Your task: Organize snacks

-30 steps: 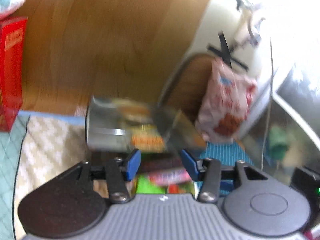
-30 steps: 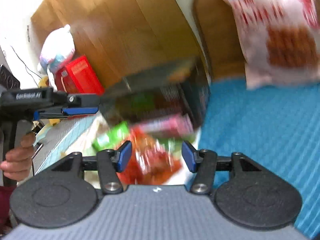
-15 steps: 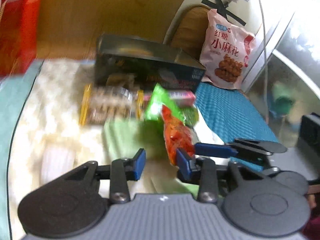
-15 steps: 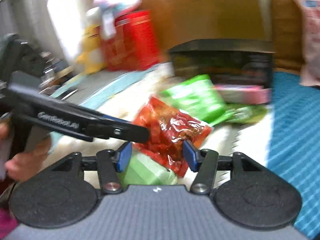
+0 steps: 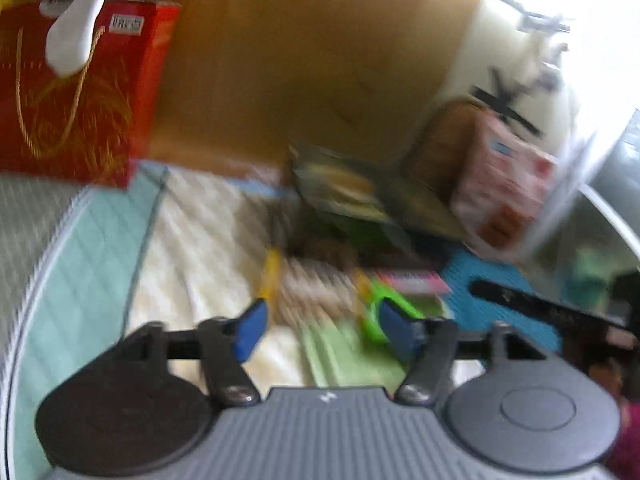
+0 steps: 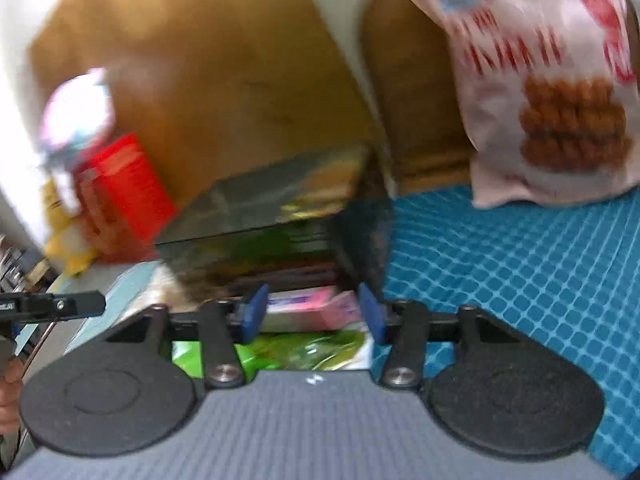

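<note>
Left wrist view, blurred: left gripper [image 5: 320, 330] held with blue fingers spread apart and empty above a yellow-edged snack tray [image 5: 316, 284] and a green packet [image 5: 384, 312] on a pale quilted cloth [image 5: 200, 248]. Behind these, a dark box [image 5: 360, 196]; at far left, a red gift bag [image 5: 76, 92].

Right wrist view: right gripper [image 6: 312, 312] likewise spread wide, nothing clamped, poised over a pink box [image 6: 312, 306] lying just before the dark box [image 6: 276, 224], with green packets [image 6: 304, 350] beneath. To the right, a large white bag of fried twists [image 6: 544, 92] propped upright at the back of a blue checked mat [image 6: 520, 264].
</note>
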Available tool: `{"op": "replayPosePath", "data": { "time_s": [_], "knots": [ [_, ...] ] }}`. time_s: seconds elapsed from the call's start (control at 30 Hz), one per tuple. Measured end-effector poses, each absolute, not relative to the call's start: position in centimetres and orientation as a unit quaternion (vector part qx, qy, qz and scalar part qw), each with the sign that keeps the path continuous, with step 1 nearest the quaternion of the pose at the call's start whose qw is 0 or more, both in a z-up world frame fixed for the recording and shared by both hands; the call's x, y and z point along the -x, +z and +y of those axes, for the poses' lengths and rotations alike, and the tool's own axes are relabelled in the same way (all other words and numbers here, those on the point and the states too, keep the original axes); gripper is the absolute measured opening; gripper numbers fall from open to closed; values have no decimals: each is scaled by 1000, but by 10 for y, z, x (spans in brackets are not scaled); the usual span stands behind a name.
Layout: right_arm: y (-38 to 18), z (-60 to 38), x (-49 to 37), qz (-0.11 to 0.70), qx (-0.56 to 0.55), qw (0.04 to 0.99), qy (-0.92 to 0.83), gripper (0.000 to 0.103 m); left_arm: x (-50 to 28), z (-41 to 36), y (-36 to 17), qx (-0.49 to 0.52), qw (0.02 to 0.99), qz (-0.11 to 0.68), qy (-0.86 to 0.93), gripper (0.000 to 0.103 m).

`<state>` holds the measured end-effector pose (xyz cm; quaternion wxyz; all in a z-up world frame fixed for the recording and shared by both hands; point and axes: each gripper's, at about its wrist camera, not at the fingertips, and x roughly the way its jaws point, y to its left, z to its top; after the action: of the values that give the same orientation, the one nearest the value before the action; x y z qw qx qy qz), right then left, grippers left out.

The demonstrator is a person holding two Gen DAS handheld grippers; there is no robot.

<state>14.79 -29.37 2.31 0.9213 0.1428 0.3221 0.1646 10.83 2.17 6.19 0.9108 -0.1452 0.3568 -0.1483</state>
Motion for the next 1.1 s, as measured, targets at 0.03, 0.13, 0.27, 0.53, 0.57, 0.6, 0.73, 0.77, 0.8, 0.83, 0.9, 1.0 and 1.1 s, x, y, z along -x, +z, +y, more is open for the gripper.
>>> {"op": "replayPosePath", "data": {
  "time_s": [0.03, 0.13, 0.27, 0.53, 0.57, 0.6, 0.73, 0.77, 0.8, 0.83, 0.9, 1.0, 1.1],
  "knots": [
    [17, -295, -153, 330, -155, 917, 165, 44, -120, 23, 56, 141, 914, 356, -133, 70],
    [2, -289, -164, 343, -179, 905, 177, 41, -157, 12, 38, 137, 909, 377, -118, 66],
    [5, -265, -149, 354, -162, 895, 220, 37, -171, -2, 12, 153, 883, 419, -144, 56],
    [8, -219, -61, 372, -75, 868, 320, 35, -75, -24, 16, 39, 869, 432, -237, 63],
    [12, -220, -55, 370, -77, 867, 326, 36, -62, -25, 18, 22, 870, 427, -246, 69],
    [15, -225, -47, 366, -86, 865, 334, 35, -47, -25, 22, 4, 866, 427, -260, 72],
    [36, -239, -30, 331, -69, 893, 299, 36, -30, -8, 45, -9, 860, 418, -291, 74],
    [40, -241, -29, 323, -66, 898, 291, 39, -33, -2, 54, -5, 867, 407, -288, 78],
    [43, -242, -27, 318, -65, 901, 287, 39, -37, 6, 64, 0, 874, 396, -282, 80],
    [45, -241, -28, 317, -64, 902, 287, 39, -42, 12, 73, 9, 882, 384, -272, 83],
    [38, -230, -36, 325, -56, 901, 282, 39, -63, 21, 84, 40, 893, 370, -254, 83],
    [23, -220, -46, 341, -40, 890, 299, 39, -104, 12, 83, 59, 894, 371, -244, 79],
    [11, -205, -56, 358, -3, 888, 289, 39, -137, -10, 66, 53, 888, 387, -242, 79]
  ]
}}
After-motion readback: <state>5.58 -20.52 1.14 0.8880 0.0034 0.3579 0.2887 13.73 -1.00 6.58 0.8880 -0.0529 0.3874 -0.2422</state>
